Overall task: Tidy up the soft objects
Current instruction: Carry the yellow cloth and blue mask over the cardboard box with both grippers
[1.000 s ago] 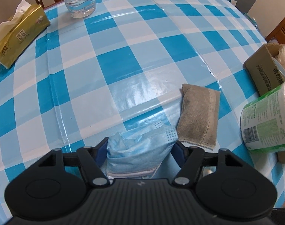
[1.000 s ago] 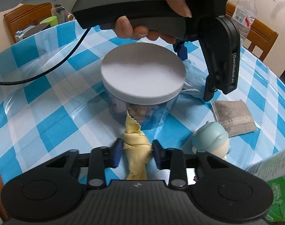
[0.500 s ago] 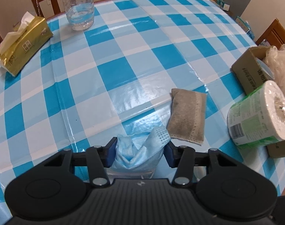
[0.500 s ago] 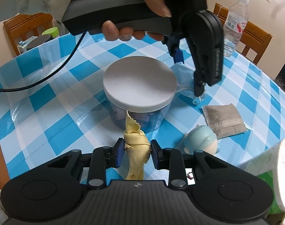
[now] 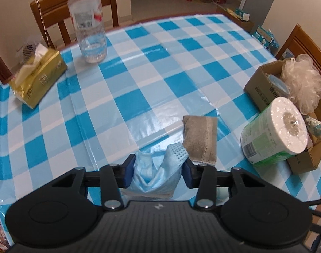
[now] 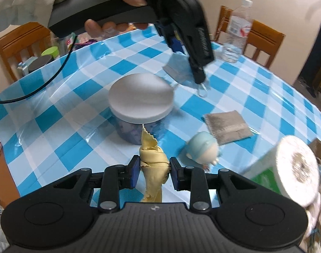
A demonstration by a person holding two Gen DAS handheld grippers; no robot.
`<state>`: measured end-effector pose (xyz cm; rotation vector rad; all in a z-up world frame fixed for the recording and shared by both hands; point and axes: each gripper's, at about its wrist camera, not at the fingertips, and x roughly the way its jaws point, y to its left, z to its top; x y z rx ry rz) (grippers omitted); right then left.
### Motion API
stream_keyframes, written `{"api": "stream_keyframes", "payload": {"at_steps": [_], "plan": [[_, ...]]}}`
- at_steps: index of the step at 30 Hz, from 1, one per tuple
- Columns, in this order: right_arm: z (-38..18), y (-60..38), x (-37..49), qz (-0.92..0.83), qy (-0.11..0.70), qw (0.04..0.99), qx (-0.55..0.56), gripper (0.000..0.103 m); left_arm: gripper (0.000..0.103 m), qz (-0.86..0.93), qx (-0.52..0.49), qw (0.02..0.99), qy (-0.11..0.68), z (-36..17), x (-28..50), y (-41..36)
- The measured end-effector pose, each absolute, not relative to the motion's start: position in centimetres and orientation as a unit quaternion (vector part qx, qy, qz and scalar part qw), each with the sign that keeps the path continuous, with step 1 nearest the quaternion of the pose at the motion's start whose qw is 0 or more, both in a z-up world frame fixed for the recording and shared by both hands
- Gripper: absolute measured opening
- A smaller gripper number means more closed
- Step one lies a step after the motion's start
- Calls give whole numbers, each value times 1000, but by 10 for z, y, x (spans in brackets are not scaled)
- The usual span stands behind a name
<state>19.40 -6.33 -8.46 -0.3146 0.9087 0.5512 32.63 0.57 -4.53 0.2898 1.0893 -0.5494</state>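
My left gripper [image 5: 158, 171] is shut on a crumpled blue face mask [image 5: 157, 175] and holds it above the checked tablecloth; in the right wrist view the left gripper [image 6: 188, 48] hangs in the air with the mask [image 6: 177, 68] in it. My right gripper [image 6: 153, 174] is shut on a bunched yellow cloth [image 6: 153, 164], held above the table. A grey fabric pouch [image 5: 200, 140] lies flat just ahead of the mask; it also shows in the right wrist view [image 6: 228, 126]. A small pale blue plush head [image 6: 203, 149] lies right of the yellow cloth.
A clear jar with a white lid [image 6: 140, 97] stands ahead of the right gripper. A wrapped toilet roll [image 5: 272, 129], a cardboard box [image 5: 263, 86] and a bath pouf [image 5: 301, 80] sit at the right. A tissue pack [image 5: 37, 80] and water bottle [image 5: 88, 21] stand far left.
Both grippers have risen. The left one closed tighter on the mask and lifted it off the table; the right one lifted higher with the yellow cloth.
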Motion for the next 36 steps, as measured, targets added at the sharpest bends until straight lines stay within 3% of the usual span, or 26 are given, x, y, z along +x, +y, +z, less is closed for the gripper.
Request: {"api": "stream_keyframes", "payload": {"at_steps": [15,30,31,35,36], "plan": [[-44,-127,148,137,429,884,-129,35,44,-328,173,808,458,16,268,-29],[-17,-262,150,84,401,903,-128,37,44,-363,164,810,429,49,218,-136],[-17,-271,152,83,399,904,-125,42,44,-364,164,810,429,49,216,-143],[-22,-292,157,85,394,909,-109,98,44,-367,169,809,428,48,214,-171],[-24,-295,156,86,390,911,-105,101,44,-368,170,808,428,47,214,-177]]}}
